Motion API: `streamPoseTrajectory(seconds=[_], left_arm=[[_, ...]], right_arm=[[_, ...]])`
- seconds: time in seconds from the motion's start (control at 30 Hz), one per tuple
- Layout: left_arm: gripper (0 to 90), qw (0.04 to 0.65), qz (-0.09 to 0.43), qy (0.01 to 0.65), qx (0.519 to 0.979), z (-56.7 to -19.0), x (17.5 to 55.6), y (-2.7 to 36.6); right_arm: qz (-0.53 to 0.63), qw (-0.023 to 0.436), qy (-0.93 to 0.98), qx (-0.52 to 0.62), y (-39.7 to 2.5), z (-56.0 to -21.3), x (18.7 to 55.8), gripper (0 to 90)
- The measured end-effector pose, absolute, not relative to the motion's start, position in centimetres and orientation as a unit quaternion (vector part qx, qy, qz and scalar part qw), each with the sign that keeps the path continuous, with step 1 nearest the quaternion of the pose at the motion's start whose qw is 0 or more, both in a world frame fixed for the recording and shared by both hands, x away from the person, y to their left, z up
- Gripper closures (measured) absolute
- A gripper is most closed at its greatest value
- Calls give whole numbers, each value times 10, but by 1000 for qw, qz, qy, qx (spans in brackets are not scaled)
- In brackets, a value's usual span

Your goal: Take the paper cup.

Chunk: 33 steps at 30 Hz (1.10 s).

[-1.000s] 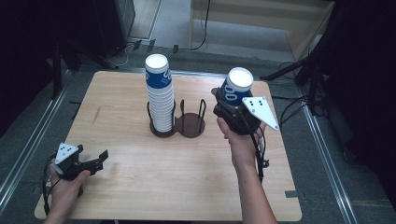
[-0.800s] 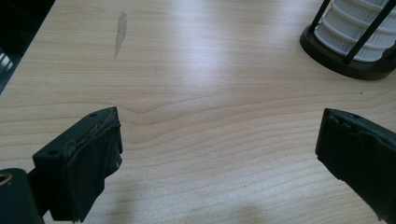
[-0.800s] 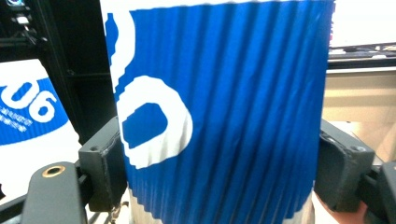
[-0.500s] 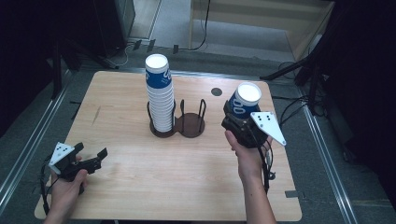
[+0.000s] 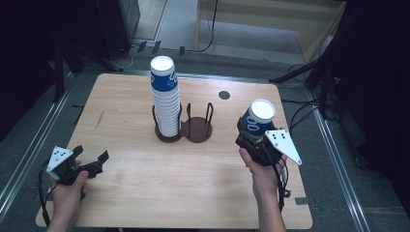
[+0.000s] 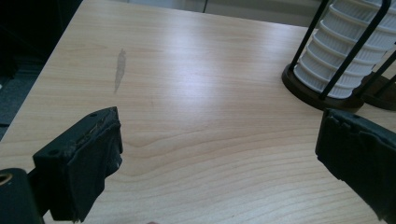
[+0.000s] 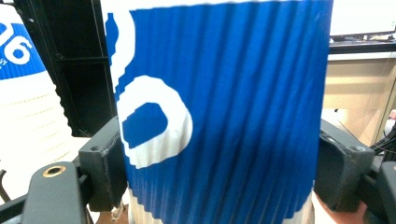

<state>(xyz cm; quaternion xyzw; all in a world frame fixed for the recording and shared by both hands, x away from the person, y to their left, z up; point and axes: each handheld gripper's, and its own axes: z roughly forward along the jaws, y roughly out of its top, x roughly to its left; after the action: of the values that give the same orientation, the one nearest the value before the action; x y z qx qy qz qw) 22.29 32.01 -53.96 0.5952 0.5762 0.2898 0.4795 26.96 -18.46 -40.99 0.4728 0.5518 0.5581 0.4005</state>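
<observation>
A blue and white ribbed paper cup [image 5: 258,119] stands upright in the air over the right side of the table, white end up. My right gripper [image 5: 251,134] is shut on it; in the right gripper view the cup [image 7: 219,107] sits between both black jaws. A tall stack of the same cups [image 5: 164,96] rests in one ring of a dark two-ring wire holder [image 5: 197,129]; the other ring is empty. My left gripper [image 5: 91,154] is open low over the near left of the table, jaws wide apart over bare wood [image 6: 210,140], with the stack [image 6: 345,56] ahead of it on the right.
The wooden table [image 5: 125,111] has a small dark round hole [image 5: 224,95] near its far right edge. Metal rails run along both sides of the table. Cables lie on the floor behind and to the right.
My right gripper has carried the cup down and toward the near right, away from the holder, and the cup has gone from tilted to upright. My left gripper has barely shifted.
</observation>
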Motion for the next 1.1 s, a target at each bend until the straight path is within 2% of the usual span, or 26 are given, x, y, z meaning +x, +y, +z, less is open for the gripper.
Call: streamPoseTrajectory(seconds=[0.2, 0.67, 1.1], left_arm=[[12, 502, 274, 567, 593, -525, 228, 313], [12, 537, 279, 526, 598, -483, 250, 285], [12, 543, 264, 467, 646, -466, 252, 250]], right_arm=[[562, 386, 552, 480, -189, -413, 265, 190], [547, 370, 576, 482, -191, -436, 261, 191], [535, 346, 612, 470, -170, -459, 260, 193]])
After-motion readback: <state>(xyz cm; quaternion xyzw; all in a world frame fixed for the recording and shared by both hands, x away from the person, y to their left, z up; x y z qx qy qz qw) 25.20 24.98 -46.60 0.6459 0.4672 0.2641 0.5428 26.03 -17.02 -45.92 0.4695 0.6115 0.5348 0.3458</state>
